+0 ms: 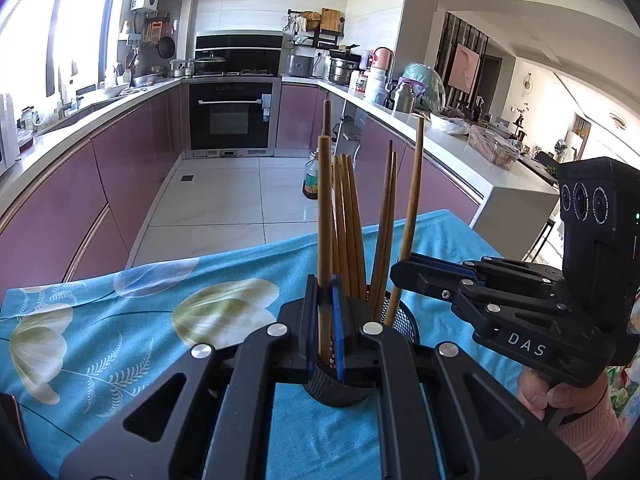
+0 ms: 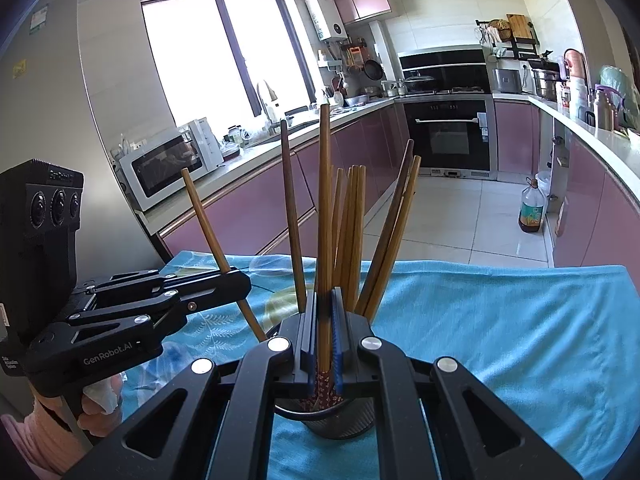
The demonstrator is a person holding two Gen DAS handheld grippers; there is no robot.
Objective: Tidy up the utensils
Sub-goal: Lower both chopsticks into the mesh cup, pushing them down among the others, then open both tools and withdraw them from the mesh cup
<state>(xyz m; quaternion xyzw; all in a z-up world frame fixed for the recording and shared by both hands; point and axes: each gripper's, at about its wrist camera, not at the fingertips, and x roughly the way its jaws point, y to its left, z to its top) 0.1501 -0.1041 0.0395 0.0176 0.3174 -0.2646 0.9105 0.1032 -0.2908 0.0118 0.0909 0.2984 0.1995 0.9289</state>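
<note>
Both claws were clamped on chopsticks: my left claw (image 1: 325, 312) pinched one chopstick (image 1: 325, 216), my right claw (image 2: 325, 320) another (image 2: 325, 216). Just beyond each claw stood the mesh holder (image 1: 404, 320), more chopsticks fanned inside.

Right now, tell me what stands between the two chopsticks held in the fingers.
Loose chopsticks standing in the black mesh holder; the left wrist view shows them plainly.

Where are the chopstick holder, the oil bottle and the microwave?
holder (image 2: 340, 424), right wrist view, front wall of the dark mesh cup.
oil bottle (image 2: 531, 210), right wrist view, its label.
microwave (image 2: 166, 166), right wrist view, its dark door.
</note>
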